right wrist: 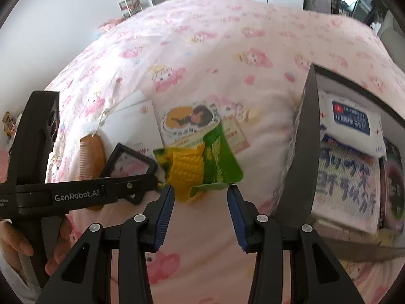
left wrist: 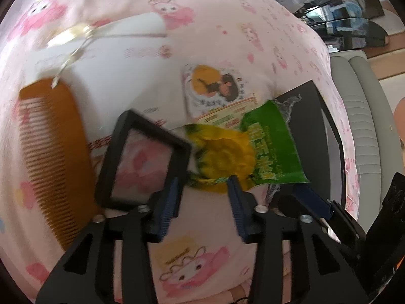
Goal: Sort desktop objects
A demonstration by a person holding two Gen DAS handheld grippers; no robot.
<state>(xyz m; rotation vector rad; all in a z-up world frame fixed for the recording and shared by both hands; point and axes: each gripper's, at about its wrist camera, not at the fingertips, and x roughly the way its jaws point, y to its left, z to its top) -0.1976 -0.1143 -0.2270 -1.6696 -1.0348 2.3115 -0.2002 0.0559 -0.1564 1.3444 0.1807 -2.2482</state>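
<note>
Pink cartoon-print sheet [right wrist: 227, 38] – white wall [right wrist: 50, 12] behind.

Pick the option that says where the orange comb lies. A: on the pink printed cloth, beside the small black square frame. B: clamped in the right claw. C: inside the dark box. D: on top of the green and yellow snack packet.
A: the orange comb lies flat on the pink printed cloth next to the small black square frame, apart from the dark box.
</note>
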